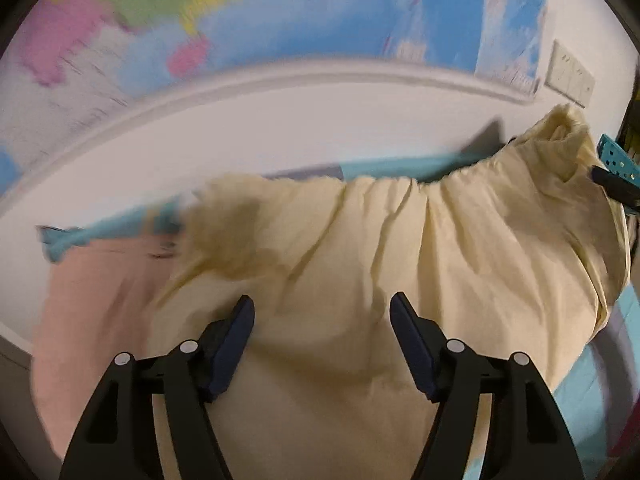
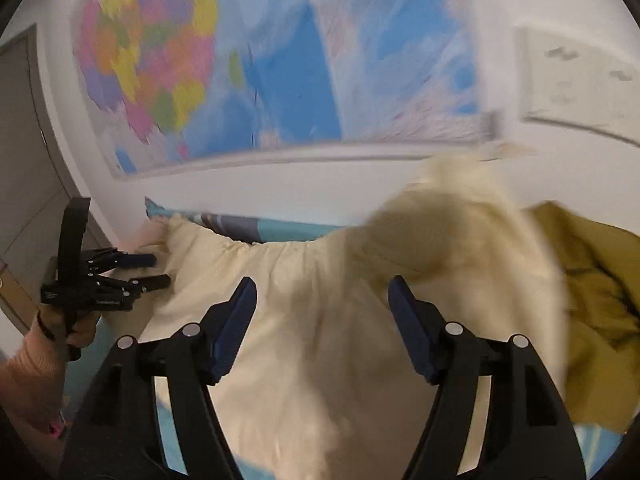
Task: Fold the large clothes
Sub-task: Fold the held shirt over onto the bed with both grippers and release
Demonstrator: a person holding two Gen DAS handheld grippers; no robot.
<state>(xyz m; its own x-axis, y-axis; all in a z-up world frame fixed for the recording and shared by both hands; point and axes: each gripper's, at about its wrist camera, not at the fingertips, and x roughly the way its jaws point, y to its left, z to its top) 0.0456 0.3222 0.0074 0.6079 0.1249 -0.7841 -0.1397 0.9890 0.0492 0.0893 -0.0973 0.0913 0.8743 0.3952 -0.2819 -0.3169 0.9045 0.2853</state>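
Note:
A large pale yellow garment (image 1: 360, 272) with a gathered waistband lies crumpled on the bed; it also shows in the right wrist view (image 2: 320, 320). My left gripper (image 1: 322, 314) is open just above the cloth, holding nothing. It also shows at the left of the right wrist view (image 2: 158, 270), open by the garment's left edge. My right gripper (image 2: 322, 294) is open over the middle of the cloth, empty. Part of it shows at the right edge of the left wrist view (image 1: 614, 176).
A pink cloth (image 1: 92, 300) lies left of the garment. A mustard garment (image 2: 592, 304) lies at the right. The bed has a teal and grey sheet (image 1: 384, 166). Behind is a white wall with a world map (image 2: 280, 60) and a switch plate (image 1: 570, 74).

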